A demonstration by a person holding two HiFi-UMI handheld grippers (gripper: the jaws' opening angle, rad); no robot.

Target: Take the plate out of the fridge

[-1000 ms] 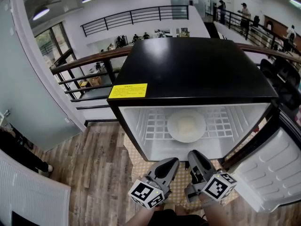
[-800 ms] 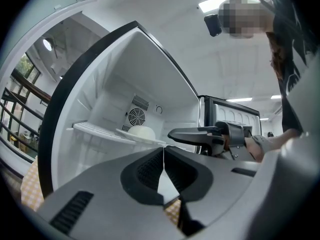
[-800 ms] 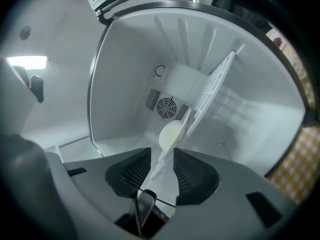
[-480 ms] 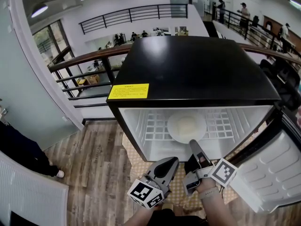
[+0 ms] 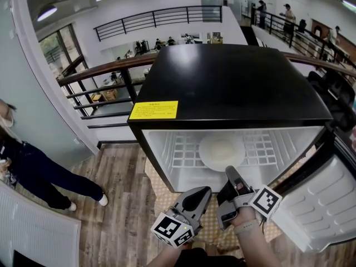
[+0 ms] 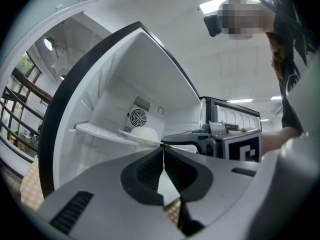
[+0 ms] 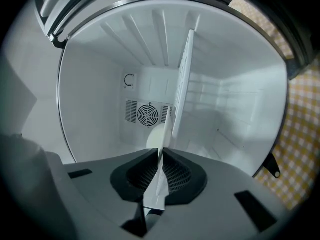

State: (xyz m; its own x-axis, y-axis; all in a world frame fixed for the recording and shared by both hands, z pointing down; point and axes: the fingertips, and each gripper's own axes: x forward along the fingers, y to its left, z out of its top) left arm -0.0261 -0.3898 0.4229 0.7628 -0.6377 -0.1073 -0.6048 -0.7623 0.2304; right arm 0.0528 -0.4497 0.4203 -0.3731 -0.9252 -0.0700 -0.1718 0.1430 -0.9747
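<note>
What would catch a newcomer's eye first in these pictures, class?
The open black-topped fridge fills the middle of the head view, a white plate alone on its wire shelf. The right gripper reaches in from below, its tongs closed on the plate's near rim; the left gripper hangs back outside, shut.

Round white plate [image 5: 221, 151], pale mound at its centre, lying flat and upright, mid-way along the wire shelf [image 5: 179, 149] inside the fridge [image 5: 233, 82], fridge black-topped, white-lined, door [image 5: 322, 204] swung open
</note>
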